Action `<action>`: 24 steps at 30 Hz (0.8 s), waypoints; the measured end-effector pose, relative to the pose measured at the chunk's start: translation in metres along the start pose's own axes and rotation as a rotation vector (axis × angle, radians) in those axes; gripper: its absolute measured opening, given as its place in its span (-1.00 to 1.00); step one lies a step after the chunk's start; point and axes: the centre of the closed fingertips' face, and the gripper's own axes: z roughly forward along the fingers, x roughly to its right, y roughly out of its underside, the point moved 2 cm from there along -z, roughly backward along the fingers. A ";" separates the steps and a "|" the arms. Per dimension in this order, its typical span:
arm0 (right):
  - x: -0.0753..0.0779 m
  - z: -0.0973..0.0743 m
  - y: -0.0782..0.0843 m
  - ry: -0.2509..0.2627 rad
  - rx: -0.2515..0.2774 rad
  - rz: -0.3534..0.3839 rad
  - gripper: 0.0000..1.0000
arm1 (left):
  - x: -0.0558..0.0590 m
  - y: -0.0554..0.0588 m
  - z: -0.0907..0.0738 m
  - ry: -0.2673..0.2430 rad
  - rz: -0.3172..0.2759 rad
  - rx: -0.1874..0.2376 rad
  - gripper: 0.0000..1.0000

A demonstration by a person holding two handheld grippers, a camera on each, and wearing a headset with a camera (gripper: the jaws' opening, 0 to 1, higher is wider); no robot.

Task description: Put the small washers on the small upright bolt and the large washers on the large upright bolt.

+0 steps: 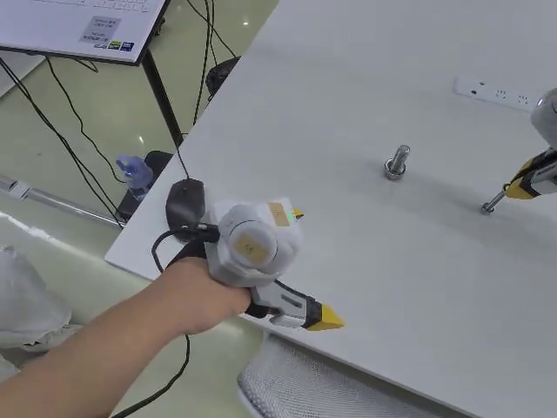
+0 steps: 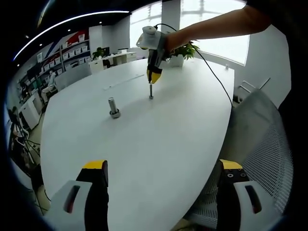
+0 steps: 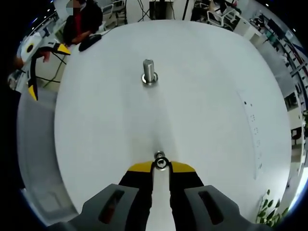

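R gripper has its jaws pressed nearly together, pinching what looks like a small washer right over the top of the small bolt. Ring vs bolt tip is hard to split in the right gripper view, so that's a read, not a cert. In head view the small bolt stands on the white table at approx 4 o'clock from the large bolt, near but apart. In right gripper view the large bolt sits at 12 o'clock from the tips, w/ a ring at its base; washer or the bolt's own head, can't tell. L gripper hangs at the table's near edge, approx 7 o'clock from the large bolt in head view, jaws spread wide, nothing btwn them.

Step in hand, I'd judge: getting a small washer onto the small bolt. Next move prob calls for keeping the hole centred on the shaft, easing down, then opening the jaws so the washer drops to the base. Bolt looks thin and free-standing, so a sideways knock could tip it.
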 end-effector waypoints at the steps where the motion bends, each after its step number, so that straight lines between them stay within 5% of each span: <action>1: 0.001 0.001 0.000 0.001 -0.002 -0.001 -0.75 | 0.000 0.000 0.000 -0.001 -0.001 0.000 0.88; 24: -0.004 0.020 0.004 -0.014 -0.027 -0.007 -0.75 | -0.001 0.007 0.000 0.014 -0.026 -0.008 0.81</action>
